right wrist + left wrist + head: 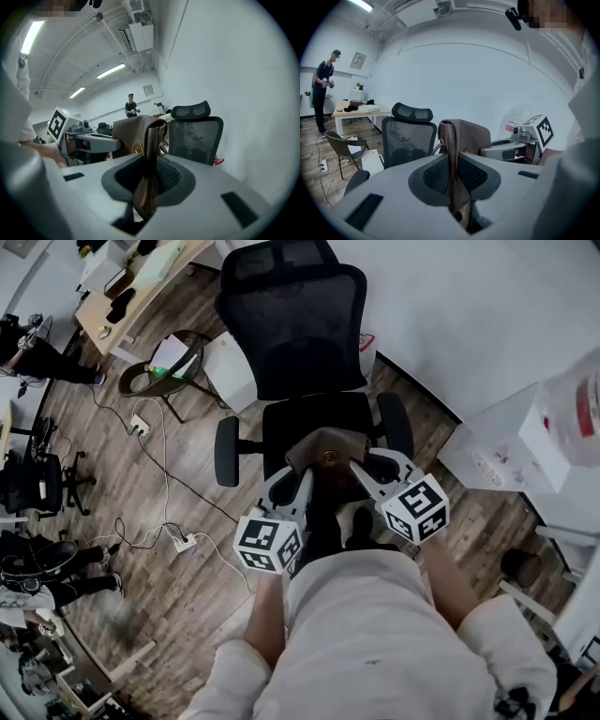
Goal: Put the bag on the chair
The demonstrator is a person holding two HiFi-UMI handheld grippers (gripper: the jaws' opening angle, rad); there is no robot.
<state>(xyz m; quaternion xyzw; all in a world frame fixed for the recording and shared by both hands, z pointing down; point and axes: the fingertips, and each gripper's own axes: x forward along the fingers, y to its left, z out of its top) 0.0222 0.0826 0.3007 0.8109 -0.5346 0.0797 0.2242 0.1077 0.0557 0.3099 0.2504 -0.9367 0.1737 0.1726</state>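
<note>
A brown leather bag [326, 457] with a round gold clasp hangs between my two grippers, just above the front of the seat of a black mesh office chair [291, 334]. My left gripper [300, 479] is shut on the bag's left edge, and my right gripper [361, 472] is shut on its right edge. In the left gripper view the bag [465, 135] stands pinched in the left gripper [452, 176], with the chair [408, 136] behind. The right gripper view shows the bag [130, 133] clamped in the right gripper [151, 180], the chair [194, 136] beyond it.
A brown side chair [155, 381] and a white box [230, 371] stand left of the office chair. Cables and a power strip [183, 542] lie on the wood floor. A white table [487, 460] is at right. A person [322, 91] stands far off.
</note>
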